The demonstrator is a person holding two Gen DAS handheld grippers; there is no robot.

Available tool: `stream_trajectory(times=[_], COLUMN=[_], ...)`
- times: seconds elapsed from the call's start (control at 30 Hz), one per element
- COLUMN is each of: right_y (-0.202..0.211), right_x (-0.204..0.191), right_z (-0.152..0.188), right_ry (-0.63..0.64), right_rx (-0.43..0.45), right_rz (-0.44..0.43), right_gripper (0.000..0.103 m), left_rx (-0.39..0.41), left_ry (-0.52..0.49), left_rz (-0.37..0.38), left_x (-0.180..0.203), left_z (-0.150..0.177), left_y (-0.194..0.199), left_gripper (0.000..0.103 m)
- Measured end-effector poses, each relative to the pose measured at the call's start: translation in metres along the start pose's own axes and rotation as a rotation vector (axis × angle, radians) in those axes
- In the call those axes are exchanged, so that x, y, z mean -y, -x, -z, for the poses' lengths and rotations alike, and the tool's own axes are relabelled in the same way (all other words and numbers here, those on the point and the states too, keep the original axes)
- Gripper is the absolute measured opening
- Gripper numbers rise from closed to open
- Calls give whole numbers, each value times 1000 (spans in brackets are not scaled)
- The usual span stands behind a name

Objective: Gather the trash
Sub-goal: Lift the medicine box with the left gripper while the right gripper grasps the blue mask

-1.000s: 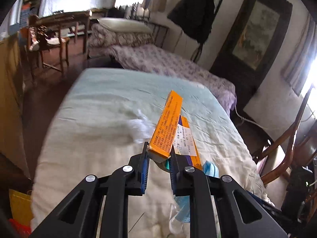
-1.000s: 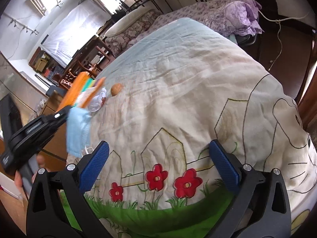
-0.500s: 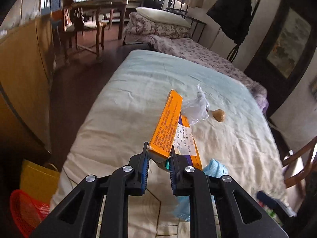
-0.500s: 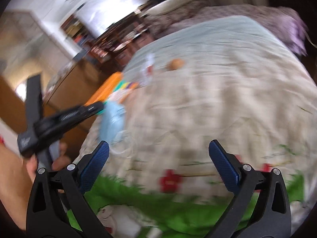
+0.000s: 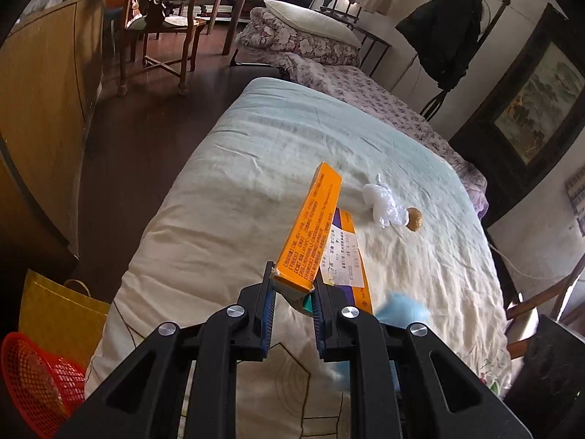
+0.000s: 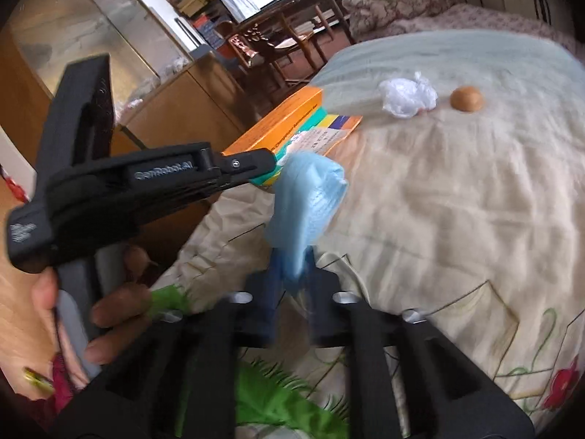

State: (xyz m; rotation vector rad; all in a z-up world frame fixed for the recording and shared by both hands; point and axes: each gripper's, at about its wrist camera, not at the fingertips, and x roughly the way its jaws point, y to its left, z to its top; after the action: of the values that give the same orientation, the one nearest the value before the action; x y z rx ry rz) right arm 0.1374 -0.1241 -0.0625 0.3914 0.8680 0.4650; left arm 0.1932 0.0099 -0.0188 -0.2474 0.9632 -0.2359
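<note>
Meanwhile, my left gripper (image 5: 291,292) clamps the orange box (image 5: 310,232) by one end, lifted over the bed (image 5: 226,197) so it can go to the red basket (image 5: 36,380) on the floor beside the bed. My right gripper (image 6: 291,285) pinches the blue face mask (image 6: 309,201) just beside the box. Farther up the bed lie a crumpled white bag (image 6: 407,97) and a brown nut (image 6: 467,98), apparently next.

The bed (image 5: 226,197) is viewed lengthwise from above its foot by the left wrist camera, aimed toward the far pillow (image 5: 310,22). From the right, low and close, the same quilt is seen; the orange box (image 5: 310,230) (image 6: 281,124), crumpled wrapper (image 5: 384,205) (image 6: 407,97) and nut (image 5: 415,218) (image 6: 467,98) are shared.
</note>
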Motion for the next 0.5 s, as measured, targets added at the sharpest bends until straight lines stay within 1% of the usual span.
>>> stream_trajectory(times=[0.03,0.07,0.13,0.17,0.23,0.27,0.3,0.33,0.4,0.5], right_y=[7,25,44,50,51,47,44,40,37,31], right_x=[1,4,11,15,23,31,35,41,47,51], right_z=[1,3,9,13,15,16,15,15,16,15], right_ry=[-2,-5,-5,3,-1,-31,-55,-86,-102,-128], right_rx=[21,63,114,130,119,93,77,54,34,20], right_rz=[0,3,30,85,155,167,163,151,154,156], right_gripper=[12,12,12,12,13,13,13,15,15,16], left_rx=[5,9,12,7,-19,-32,-49,-61,-69,-49], left_ry=[-10,-19,-37,-45,-57,-60,-59,-54,-38,-84], left_rz=[-10,-20,-40,-44,-49,-56,-68,-75,-92,-150], left_x=[3,5,10,12,14,14,15,15,14,24], left_z=[1,1,2,3,4,4,5,5,3,-2], left_y=[1,1,0,-2,-9,-12,-17,-21,-28,-34], left_gripper=[18,18,18,18,20,21,28,40,52,53])
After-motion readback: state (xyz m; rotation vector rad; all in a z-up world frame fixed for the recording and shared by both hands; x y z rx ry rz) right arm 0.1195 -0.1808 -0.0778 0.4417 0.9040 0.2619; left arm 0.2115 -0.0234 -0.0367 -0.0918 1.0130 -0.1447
